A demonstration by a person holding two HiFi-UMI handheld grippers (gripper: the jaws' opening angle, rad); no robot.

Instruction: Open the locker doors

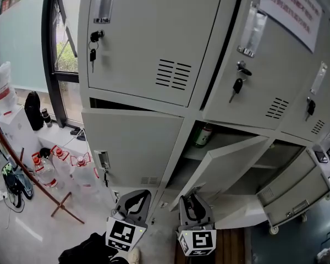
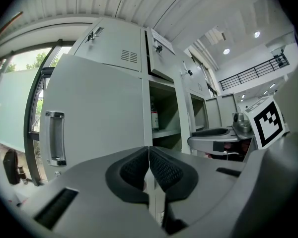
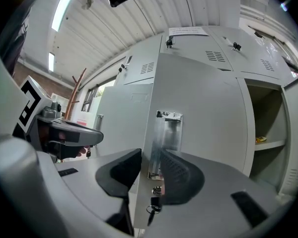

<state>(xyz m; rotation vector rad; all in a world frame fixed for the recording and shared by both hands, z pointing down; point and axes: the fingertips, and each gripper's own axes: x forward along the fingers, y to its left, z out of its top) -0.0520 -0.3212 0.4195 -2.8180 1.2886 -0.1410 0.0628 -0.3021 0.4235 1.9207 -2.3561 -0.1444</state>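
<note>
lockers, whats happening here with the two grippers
A person works a bank of grey lockers with two handheld grippers. The right gripper has its fingers clamped on the edge of the middle lower door, which stands partly open. The left gripper is shut and empty, facing the lower left door. The lower right door is open; the upper doors are closed.
</note>
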